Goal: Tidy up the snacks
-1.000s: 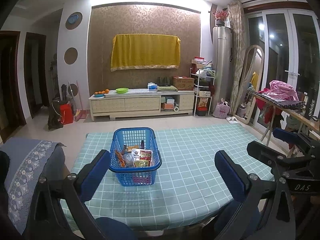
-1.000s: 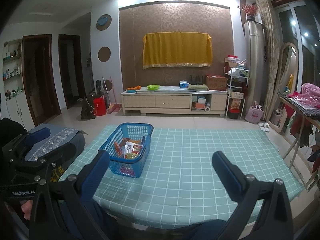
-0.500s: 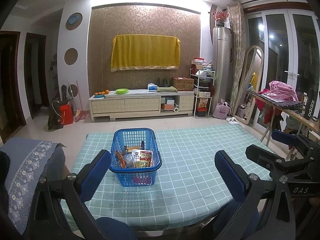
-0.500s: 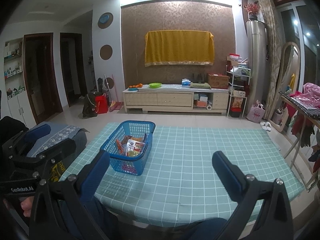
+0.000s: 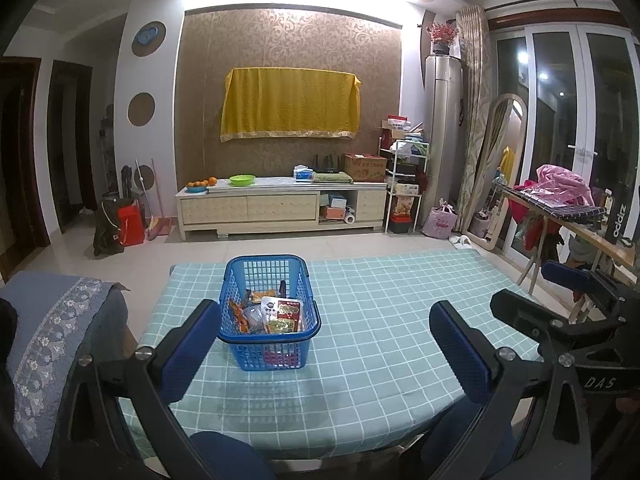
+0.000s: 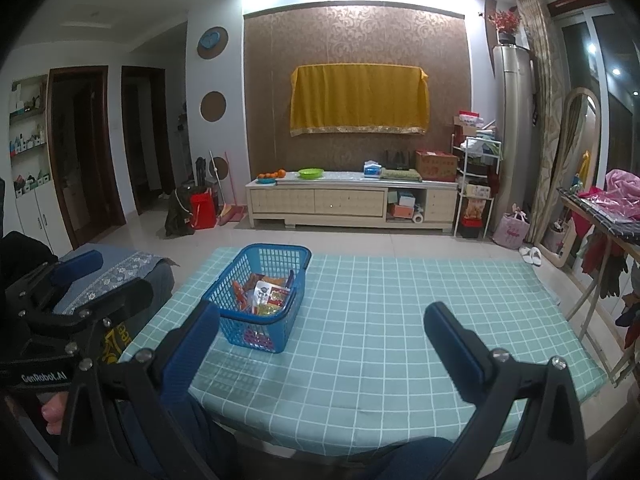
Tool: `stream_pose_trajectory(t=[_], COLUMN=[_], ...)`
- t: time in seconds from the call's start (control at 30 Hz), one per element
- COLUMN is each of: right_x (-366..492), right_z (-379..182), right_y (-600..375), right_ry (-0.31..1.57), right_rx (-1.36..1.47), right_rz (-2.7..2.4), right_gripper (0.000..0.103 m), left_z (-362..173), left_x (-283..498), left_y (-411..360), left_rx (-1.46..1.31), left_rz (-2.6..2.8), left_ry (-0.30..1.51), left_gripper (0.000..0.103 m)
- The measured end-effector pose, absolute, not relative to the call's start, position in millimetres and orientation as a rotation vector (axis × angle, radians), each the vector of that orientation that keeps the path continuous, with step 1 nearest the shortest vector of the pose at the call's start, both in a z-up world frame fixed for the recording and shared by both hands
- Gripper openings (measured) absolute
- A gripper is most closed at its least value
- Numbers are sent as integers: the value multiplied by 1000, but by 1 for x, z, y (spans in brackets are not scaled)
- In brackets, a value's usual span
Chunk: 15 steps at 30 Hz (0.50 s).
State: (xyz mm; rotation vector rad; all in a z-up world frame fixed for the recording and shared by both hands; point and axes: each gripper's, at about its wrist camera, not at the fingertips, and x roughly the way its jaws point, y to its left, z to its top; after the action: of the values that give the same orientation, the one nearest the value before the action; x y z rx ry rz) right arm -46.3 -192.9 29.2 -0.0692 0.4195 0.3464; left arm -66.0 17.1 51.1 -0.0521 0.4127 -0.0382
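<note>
Barely anything has shifted since a moment ago: the right tool has crept a touch further into the left camera's edge, and the basket sits a shade closer in the right camera. From the left wrist, the left gripper (image 5: 324,332) hangs above the near edge of the table (image 5: 400,320), its blue pads spread wide with nothing between them. Straight ahead, on the checked teal cloth, stands the blue basket (image 5: 269,344), upright, left of the table's middle, and the snacks (image 5: 276,314) lie heaped inside it — a red-and-white packet on top, orange wrappers beside it; the smaller packs are too crumpled to tell apart. Off to the right, the right gripper (image 5: 556,292) pokes in side-on, near the table's right edge. Over to the right wrist: that gripper (image 6: 322,330) is also spread wide and empty, hovering at the near table edge. The basket (image 6: 256,320) shows ahead and to the left, just past the left pad, snacks (image 6: 266,294) still in it. At far left the left gripper (image 6: 102,280) appears side-on, and a fingertip (image 6: 52,410) of the person shows below it.
</note>
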Motion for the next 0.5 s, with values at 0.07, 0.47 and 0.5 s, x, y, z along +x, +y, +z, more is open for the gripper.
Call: stream_pose_trajectory(t=[0.07, 0.47, 0.5], right_x=[-47, -50, -50], right_z=[31, 33, 33], right_y=[-192, -193, -193], right_ry=[418, 412, 412], right_rx=[-70, -67, -66], right_rz=[347, 338, 338], right_gripper=[103, 103, 103], left_z=[51, 52, 52], left_x=[-66, -69, -69], left_y=[18, 18, 18], left_rx=[-56, -56, -56], left_rz=[-42, -52, -51], left_ry=[413, 402, 401], left_gripper=[103, 103, 103])
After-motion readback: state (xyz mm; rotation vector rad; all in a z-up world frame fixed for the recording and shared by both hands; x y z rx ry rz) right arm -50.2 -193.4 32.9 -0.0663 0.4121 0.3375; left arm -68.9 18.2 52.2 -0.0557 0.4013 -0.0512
